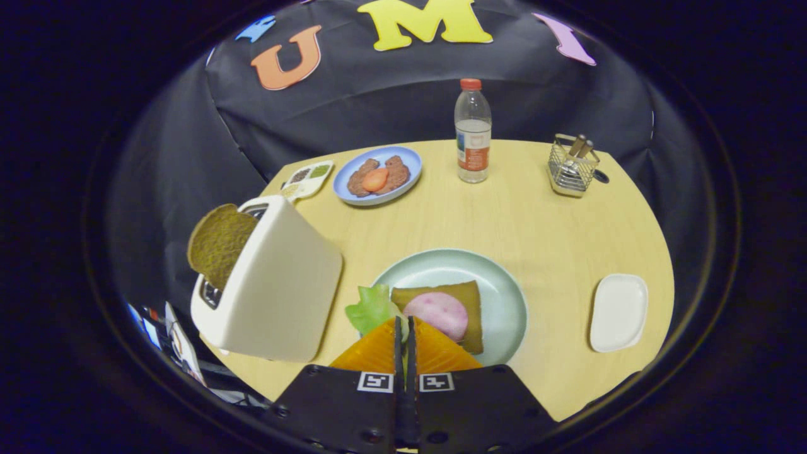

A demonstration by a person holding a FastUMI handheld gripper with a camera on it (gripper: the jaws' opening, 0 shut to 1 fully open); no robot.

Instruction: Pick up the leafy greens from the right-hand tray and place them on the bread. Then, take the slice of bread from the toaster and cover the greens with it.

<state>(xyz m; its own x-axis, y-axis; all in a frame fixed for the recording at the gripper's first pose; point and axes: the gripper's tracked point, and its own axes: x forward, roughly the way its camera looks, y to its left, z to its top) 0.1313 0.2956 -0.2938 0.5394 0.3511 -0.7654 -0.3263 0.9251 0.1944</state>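
**No legible writing on the things**

We can read nothing here. The bottle near the tabletop's far edge carries a label too small to make out, and the claw bears two square coded markers, wordless.

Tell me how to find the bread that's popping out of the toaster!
Start at the big pale green plate just ahead of the gripper, whose shut fingers hold leafy greens. Beside it stands a cream toaster. The toast slice sticks out of its top: brown, rounded and upright, unlike the flat bread on the plate.
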